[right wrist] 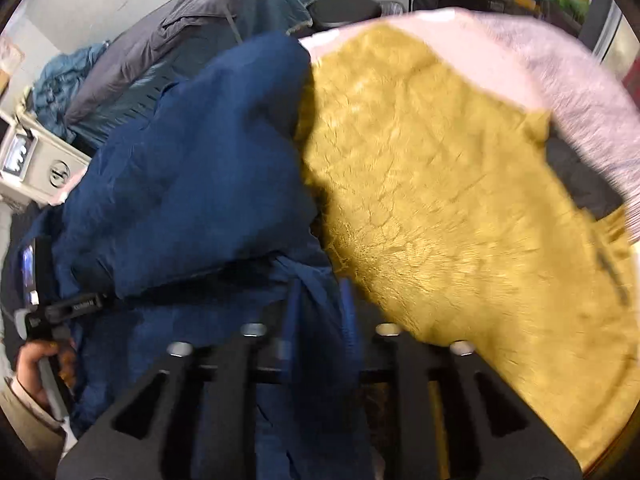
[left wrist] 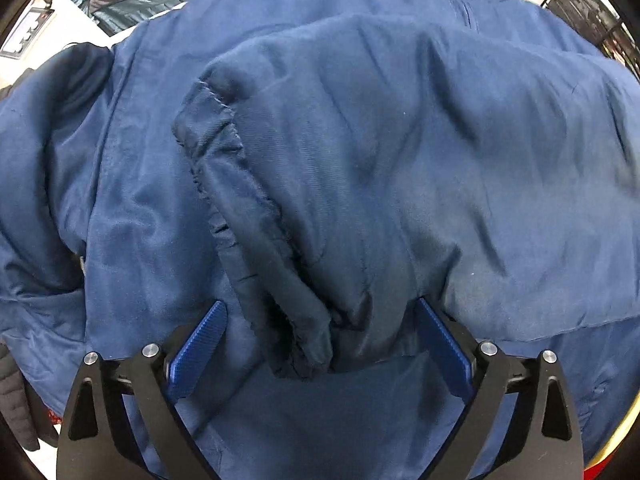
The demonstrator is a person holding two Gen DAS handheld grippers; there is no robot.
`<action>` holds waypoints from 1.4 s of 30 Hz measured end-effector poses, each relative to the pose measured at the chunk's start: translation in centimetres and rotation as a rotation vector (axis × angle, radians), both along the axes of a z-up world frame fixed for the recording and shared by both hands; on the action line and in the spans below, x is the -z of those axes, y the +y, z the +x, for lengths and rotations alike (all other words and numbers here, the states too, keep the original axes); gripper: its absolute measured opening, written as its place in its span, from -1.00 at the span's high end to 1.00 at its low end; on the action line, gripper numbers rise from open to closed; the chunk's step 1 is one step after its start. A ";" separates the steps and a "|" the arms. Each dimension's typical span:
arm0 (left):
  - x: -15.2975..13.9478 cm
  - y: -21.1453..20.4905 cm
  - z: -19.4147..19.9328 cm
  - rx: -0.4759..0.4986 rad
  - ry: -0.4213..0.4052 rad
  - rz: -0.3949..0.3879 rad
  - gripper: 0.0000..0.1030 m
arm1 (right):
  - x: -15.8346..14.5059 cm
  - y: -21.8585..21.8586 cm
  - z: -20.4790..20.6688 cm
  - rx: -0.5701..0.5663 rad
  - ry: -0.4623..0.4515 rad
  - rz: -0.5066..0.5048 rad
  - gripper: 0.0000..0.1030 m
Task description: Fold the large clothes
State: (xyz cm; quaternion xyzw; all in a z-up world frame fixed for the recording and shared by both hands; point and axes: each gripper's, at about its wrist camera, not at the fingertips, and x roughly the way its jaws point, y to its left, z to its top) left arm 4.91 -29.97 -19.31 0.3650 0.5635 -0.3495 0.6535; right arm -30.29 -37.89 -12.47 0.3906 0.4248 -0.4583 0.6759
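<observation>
A large dark blue jacket (left wrist: 360, 160) fills the left wrist view, with a sleeve laid across its body. The sleeve's stitched cuff (left wrist: 256, 216) ends in a bunched fold between the blue pads (left wrist: 196, 344). My left gripper (left wrist: 318, 340) points down over it and is open wide, with neither pad pressing on the fold. In the right wrist view the same jacket (right wrist: 192, 184) lies heaped at the left. My right gripper (right wrist: 320, 304) has its fingers close together, shut on a gathered strip of the blue fabric. That view is blurred.
A mustard fleece cover (right wrist: 440, 200) lies under the jacket, with a pale pink cloth (right wrist: 560, 72) at its far edge. Grey and teal garments (right wrist: 180, 40) are piled behind. A white box (right wrist: 44, 168) stands at the left. A person's hand (right wrist: 40, 368) holds the other gripper's handle. A black rack (left wrist: 592, 12) stands at the upper right.
</observation>
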 end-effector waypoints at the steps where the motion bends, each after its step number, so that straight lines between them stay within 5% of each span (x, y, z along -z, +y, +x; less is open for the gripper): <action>1: -0.8 0.1 -0.1 -0.002 -0.021 -0.019 -0.75 | -1.1 0.6 0.2 -0.002 0.030 -0.051 -0.25; 5: -5.3 2.2 -0.9 -0.003 -0.126 -0.176 -0.76 | -4.2 2.8 2.0 -0.072 0.034 -0.194 -0.37; 8: -6.3 2.5 -1.8 -0.008 -0.111 -0.234 -0.77 | -4.1 2.9 5.4 -0.216 -0.005 -0.201 -0.40; 12: -4.3 0.4 -3.1 0.038 -0.084 -0.184 -0.77 | -2.9 2.1 10.7 -0.385 0.034 -0.265 -0.42; 17: 1.0 -1.7 -2.0 0.036 -0.004 -0.014 -0.90 | 3.3 0.0 14.6 -0.450 0.248 -0.186 -0.50; 21: 2.6 -2.1 -1.0 0.029 0.059 -0.011 -0.91 | 7.6 -0.2 15.7 -0.518 0.402 -0.189 -0.52; 30: 2.9 -2.7 -0.9 0.023 0.060 0.010 -0.91 | 8.9 0.2 16.7 -0.502 0.526 -0.216 -0.54; 34: 2.1 -2.8 -1.4 0.033 0.041 0.007 -0.90 | 6.7 0.0 17.4 -0.477 0.495 -0.190 -0.54; 42: -3.3 3.2 -3.4 -0.018 -0.090 -0.152 -0.88 | 0.6 3.7 14.0 -0.388 0.178 -0.118 -0.75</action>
